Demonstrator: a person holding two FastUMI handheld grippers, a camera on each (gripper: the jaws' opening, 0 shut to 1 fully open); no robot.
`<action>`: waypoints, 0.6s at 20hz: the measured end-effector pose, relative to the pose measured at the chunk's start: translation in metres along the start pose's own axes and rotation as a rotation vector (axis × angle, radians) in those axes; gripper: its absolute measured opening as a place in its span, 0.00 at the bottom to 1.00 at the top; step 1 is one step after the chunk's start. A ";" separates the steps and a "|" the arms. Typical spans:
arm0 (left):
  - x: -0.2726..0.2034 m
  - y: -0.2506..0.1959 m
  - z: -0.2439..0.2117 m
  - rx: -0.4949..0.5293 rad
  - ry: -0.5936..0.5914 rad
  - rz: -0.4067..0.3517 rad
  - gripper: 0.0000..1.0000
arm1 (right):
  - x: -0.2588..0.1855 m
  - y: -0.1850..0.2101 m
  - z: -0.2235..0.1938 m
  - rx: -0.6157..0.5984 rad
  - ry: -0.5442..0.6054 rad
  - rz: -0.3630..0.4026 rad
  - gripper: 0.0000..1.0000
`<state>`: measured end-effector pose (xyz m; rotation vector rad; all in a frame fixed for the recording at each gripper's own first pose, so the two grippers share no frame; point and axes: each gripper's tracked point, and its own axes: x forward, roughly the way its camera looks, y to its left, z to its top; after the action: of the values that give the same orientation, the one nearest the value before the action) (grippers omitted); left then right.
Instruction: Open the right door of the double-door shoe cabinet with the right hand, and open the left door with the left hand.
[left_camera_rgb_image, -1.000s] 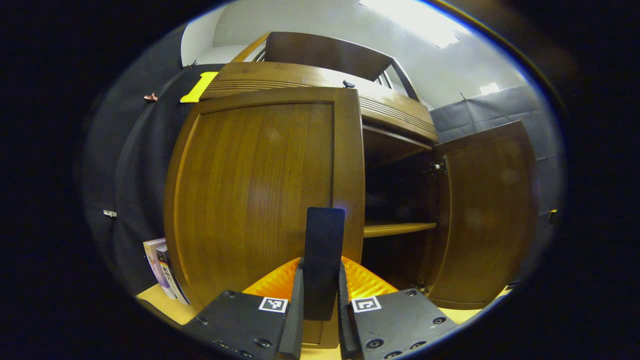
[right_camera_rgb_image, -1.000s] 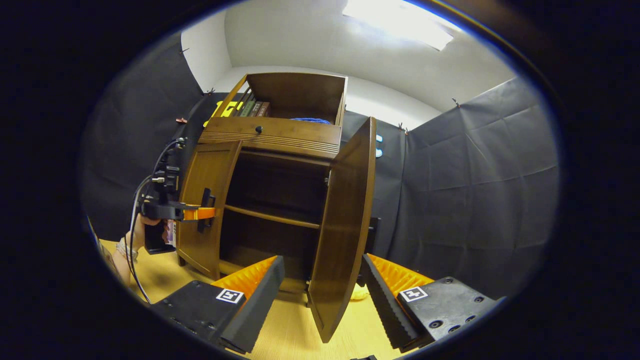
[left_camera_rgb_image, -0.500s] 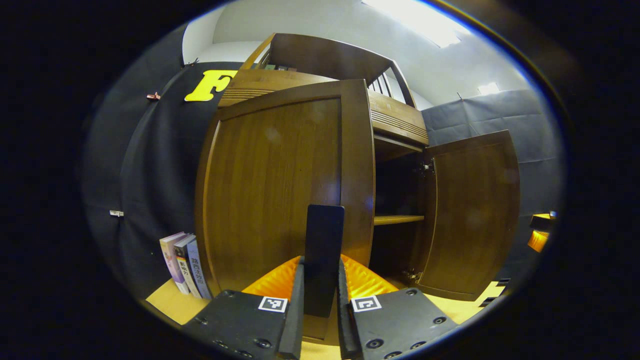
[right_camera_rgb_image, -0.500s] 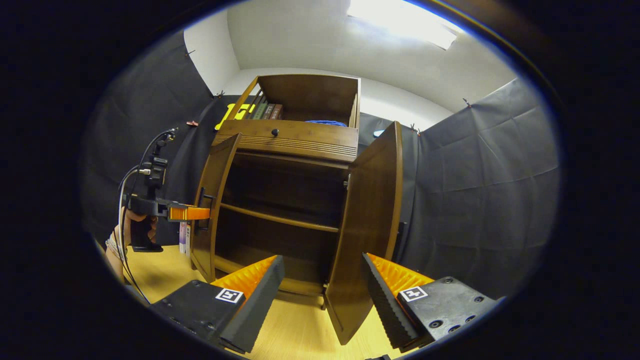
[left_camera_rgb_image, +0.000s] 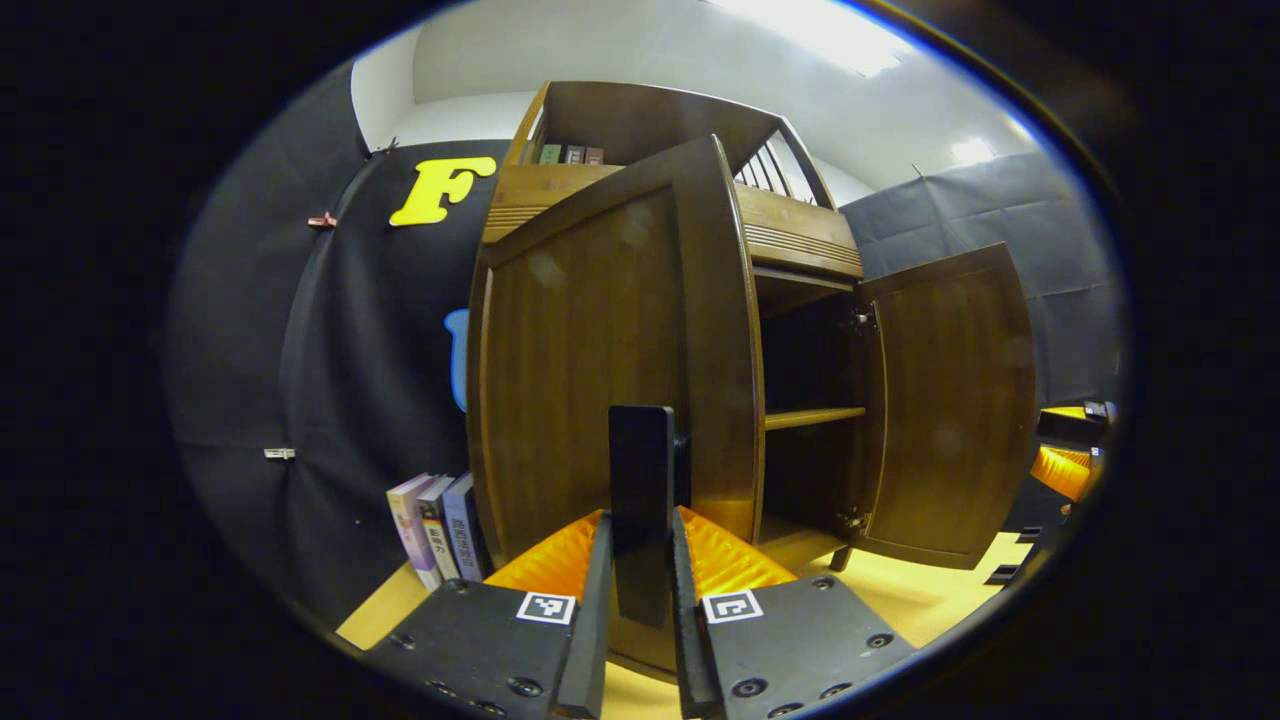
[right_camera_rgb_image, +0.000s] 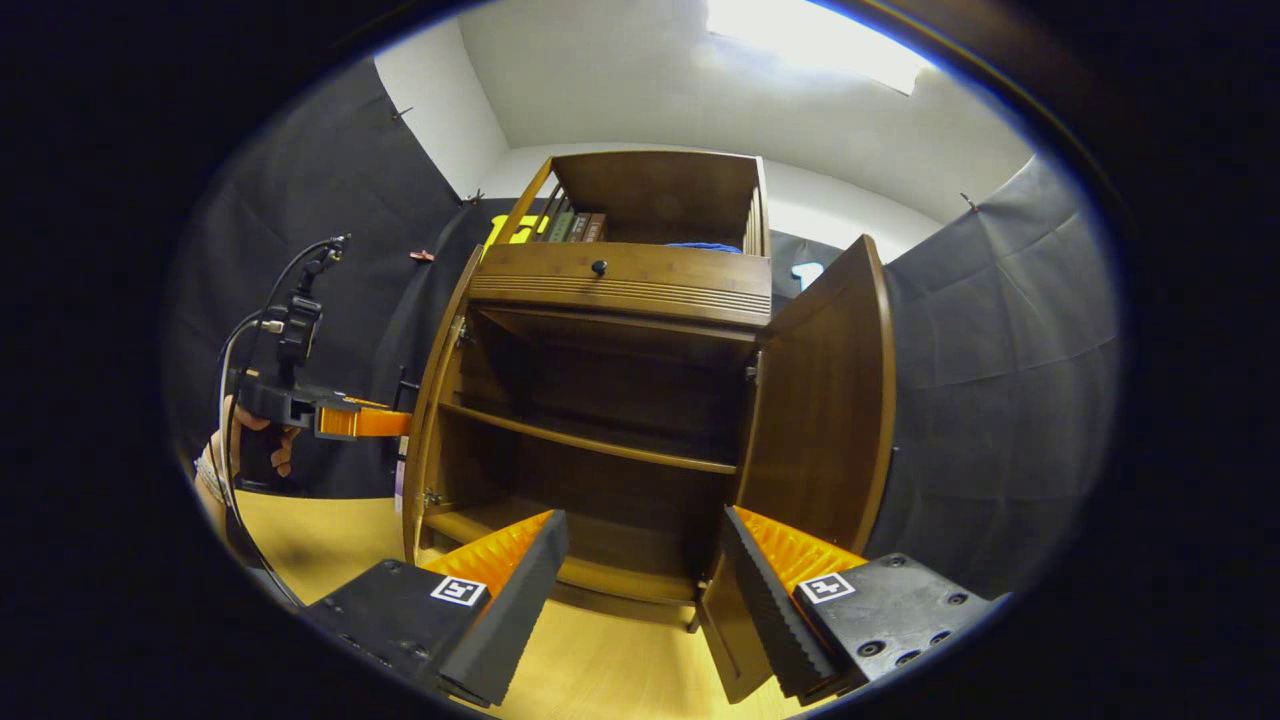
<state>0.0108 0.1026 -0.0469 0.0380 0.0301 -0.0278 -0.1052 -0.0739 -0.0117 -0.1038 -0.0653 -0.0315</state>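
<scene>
Cabinet (right_camera_rgb_image: 620, 290) stands on the wooden floor with both doors swung wide. Left gripper (left_camera_rgb_image: 641, 575) is clenched on the black handle (left_camera_rgb_image: 640, 490) of the left door (left_camera_rgb_image: 610, 350). Right gripper (right_camera_rgb_image: 645, 575) is released, fingers spread, near the right door (right_camera_rgb_image: 825, 400) without touching it.

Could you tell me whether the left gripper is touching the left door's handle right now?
Touching: in the left gripper view, the left gripper has both fingers closed against the dark handle of the left door.

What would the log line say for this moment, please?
left gripper: shut on left door handle | left door: swung open | right gripper: open, off right door | right door: wide open
</scene>
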 end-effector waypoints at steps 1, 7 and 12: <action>-0.004 0.005 0.000 0.010 -0.004 0.014 0.30 | 0.002 0.004 -0.001 0.006 0.000 0.011 0.96; -0.029 0.038 0.002 0.012 -0.001 0.108 0.27 | 0.010 0.029 -0.003 0.023 0.006 0.075 0.97; -0.049 0.079 0.004 0.049 -0.019 0.236 0.29 | 0.010 0.040 0.003 0.027 -0.016 0.091 0.97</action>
<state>-0.0361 0.1830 -0.0384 0.0901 0.0059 0.2072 -0.0939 -0.0342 -0.0117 -0.0804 -0.0772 0.0610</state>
